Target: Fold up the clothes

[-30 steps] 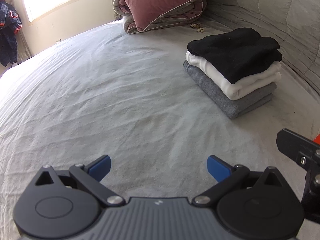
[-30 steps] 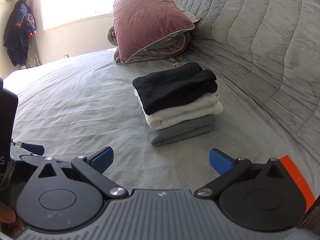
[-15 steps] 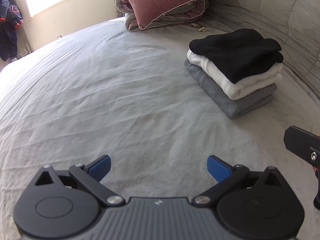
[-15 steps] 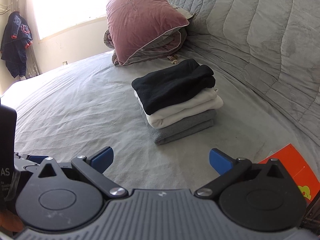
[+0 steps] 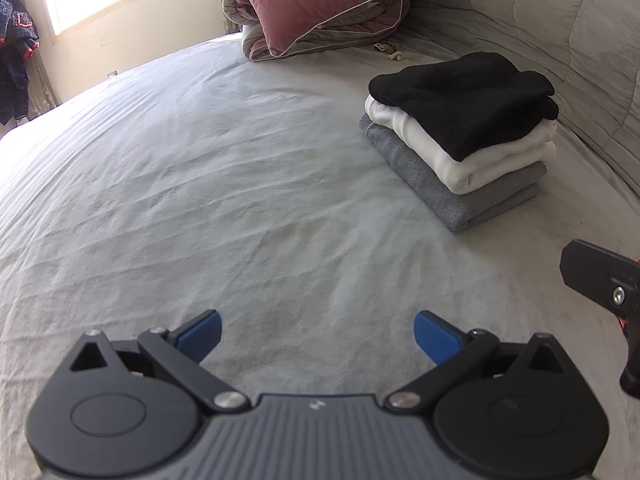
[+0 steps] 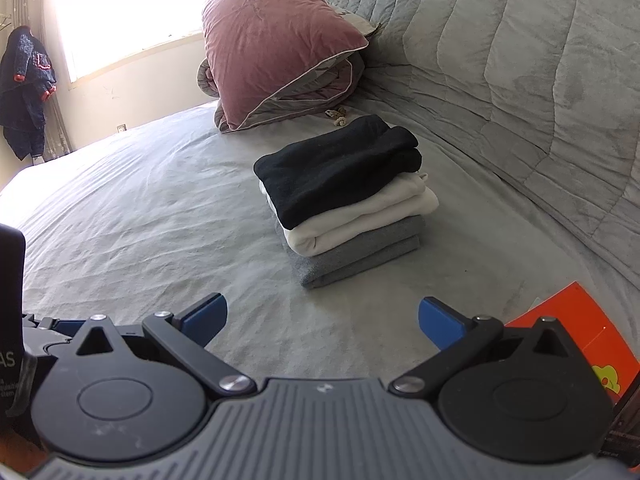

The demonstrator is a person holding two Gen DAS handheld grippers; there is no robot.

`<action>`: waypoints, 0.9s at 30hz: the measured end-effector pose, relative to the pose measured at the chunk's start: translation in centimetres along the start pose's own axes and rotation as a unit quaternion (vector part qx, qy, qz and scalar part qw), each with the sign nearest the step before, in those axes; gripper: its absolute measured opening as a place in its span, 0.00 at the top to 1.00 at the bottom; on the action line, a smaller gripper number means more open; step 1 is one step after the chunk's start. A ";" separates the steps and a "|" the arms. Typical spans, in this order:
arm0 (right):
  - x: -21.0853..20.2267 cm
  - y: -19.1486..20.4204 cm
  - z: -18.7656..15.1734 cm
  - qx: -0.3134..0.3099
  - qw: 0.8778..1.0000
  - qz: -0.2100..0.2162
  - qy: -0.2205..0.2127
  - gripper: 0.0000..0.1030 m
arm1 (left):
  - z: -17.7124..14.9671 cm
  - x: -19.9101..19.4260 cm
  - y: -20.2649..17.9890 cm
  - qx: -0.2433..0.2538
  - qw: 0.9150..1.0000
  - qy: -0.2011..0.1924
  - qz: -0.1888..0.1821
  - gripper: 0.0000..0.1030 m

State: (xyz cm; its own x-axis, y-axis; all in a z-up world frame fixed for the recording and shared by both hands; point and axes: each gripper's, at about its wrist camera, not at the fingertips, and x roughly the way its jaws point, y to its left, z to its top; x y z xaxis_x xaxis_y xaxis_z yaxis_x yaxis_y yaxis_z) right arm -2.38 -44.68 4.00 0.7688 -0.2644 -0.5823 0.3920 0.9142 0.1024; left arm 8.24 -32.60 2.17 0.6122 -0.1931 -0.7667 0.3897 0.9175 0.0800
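A neat stack of folded clothes (image 5: 464,136) (image 6: 344,196) lies on the grey bed sheet: a black garment (image 6: 336,168) on top, a white one (image 6: 360,220) in the middle, a grey one (image 6: 360,256) underneath. My left gripper (image 5: 318,330) hovers over bare sheet, well short and left of the stack, its blue-tipped fingers wide apart with nothing between them. My right gripper (image 6: 322,316) is likewise open and holds nothing, a short way in front of the stack. Part of the right gripper's body shows at the right edge of the left wrist view.
A pink pillow (image 6: 272,40) rests on a rolled quilt at the head of the bed. A quilted grey cover (image 6: 520,80) rises along the right. An orange box (image 6: 580,336) lies near the right gripper. A small beige object (image 5: 388,50) sits behind the stack. Dark clothing (image 6: 24,80) hangs by the window.
Both grippers have drawn back slightly from the stack and stayed open. In the right wrist view the orange box has come more into sight at the lower right.
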 end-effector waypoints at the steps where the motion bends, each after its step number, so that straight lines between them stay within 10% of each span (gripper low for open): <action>1: 0.0 0.0 0.0 0.000 1.000 0.000 0.000 0.00 | 0.0 0.0 0.0 -0.001 1.000 0.000 0.000 0.01; 27: -3.5 1.8 0.6 -0.016 0.999 -0.027 -0.020 0.00 | -1.5 -5.8 1.3 0.016 1.000 -0.014 -0.014 0.01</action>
State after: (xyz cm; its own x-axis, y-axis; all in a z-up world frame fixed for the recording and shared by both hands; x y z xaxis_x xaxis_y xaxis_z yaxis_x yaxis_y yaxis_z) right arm -4.04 -42.33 6.72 0.7665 -0.3247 -0.5541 0.4173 0.9076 0.0454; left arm 4.22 -29.80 5.76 0.6190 -0.2282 -0.7515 0.4279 0.9004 0.0791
